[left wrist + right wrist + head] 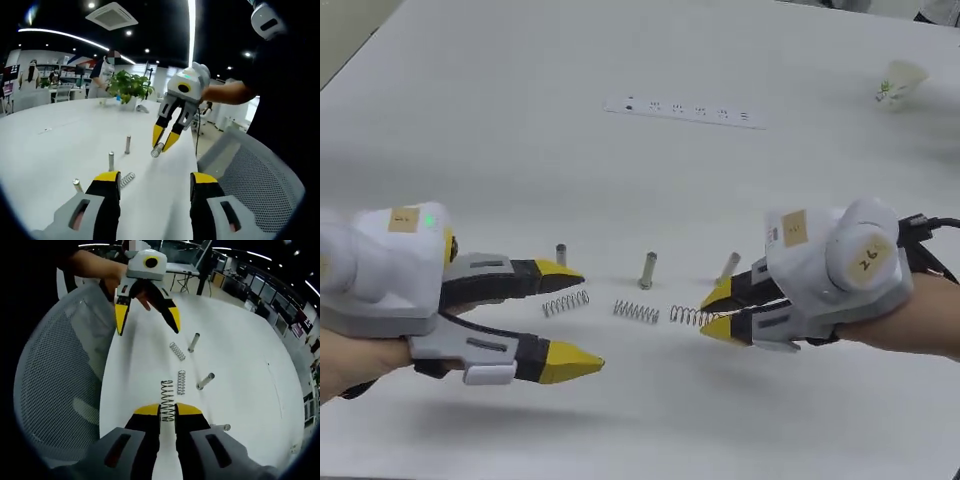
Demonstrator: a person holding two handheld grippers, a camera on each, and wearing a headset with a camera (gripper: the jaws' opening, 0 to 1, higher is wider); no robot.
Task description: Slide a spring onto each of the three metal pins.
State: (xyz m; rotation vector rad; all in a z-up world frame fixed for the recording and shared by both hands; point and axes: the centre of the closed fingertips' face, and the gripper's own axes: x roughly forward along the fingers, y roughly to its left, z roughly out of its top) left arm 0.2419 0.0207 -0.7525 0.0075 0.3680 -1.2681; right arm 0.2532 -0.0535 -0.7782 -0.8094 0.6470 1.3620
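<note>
Three pins stand in a row on the table (470, 120), just beyond the tips of both claws. The left pin (561, 253) is nearest the left claw (592, 320), the right pin (729, 266) is nearest the right claw (708, 318), and the middle pin (647, 270) stands between the claws. Three springs lie in a row before the pins. The left spring (565, 303) is close by the left claw's wide-apart tips, and the middle spring (636, 311) is between the claws. The right spring (686, 316) has one end pinched in the right claw's jaws. A power strip (684, 110) lies far beyond both claws.
</note>
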